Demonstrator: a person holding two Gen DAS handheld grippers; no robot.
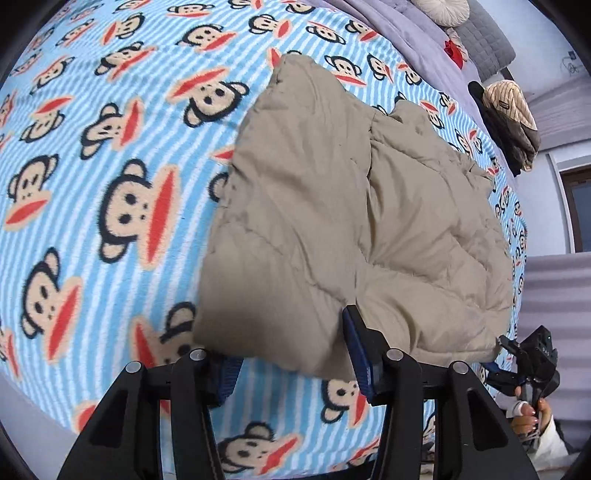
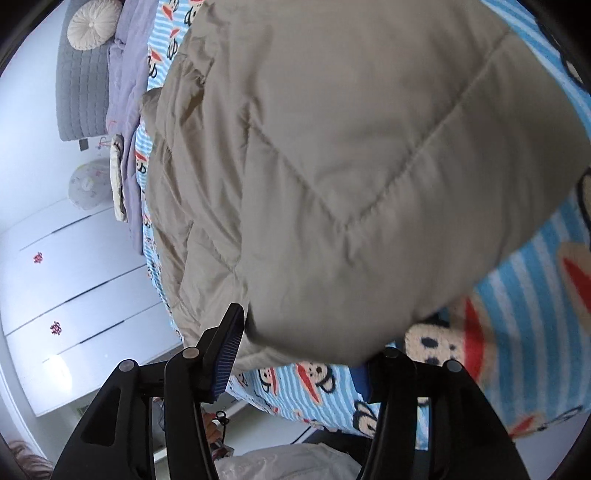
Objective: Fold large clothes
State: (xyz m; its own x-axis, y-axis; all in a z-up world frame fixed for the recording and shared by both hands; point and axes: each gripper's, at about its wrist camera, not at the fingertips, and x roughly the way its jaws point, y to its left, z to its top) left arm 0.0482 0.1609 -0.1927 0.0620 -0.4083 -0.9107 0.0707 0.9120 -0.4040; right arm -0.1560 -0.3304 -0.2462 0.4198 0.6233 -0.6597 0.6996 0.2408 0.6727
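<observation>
I have a beige quilted jacket [image 1: 354, 221] lying on the bed, on top of a blue-and-white striped fleece blanket [image 1: 110, 184] printed with monkey faces. In the left wrist view the jacket is spread over the blanket's right half, with its near hem lifted toward my left tool [image 1: 291, 350].

My left tool has its fingers spread wide, and the near edge of the jacket droops into the gap between them. The right finger [image 1: 360, 354] shows its blue pad beside the fabric; the left finger is mostly hidden under the hem. I cannot tell whether either pad actually presses the cloth.

In the right wrist view the jacket [image 2: 351, 166] fills most of the frame, a bulging fold hanging over my right tool [image 2: 299, 350]. This tool is also wide open: the left finger [image 2: 225, 354] stands clear with its ribbed blue pad showing, and the right one is partly covered by the fold. The blanket [image 2: 535, 295] shows beyond the fold on the right.

From the left wrist view I can also see the right tool [image 1: 528, 358] at the jacket's far near corner, held by a hand [image 1: 532, 410].

At the head of the bed lie a lilac duvet [image 2: 125, 74], a grey quilted pillow [image 2: 79, 85] and a round cream cushion [image 2: 90, 29]. White cabinet doors [image 2: 74, 295] stand beside the bed.
</observation>
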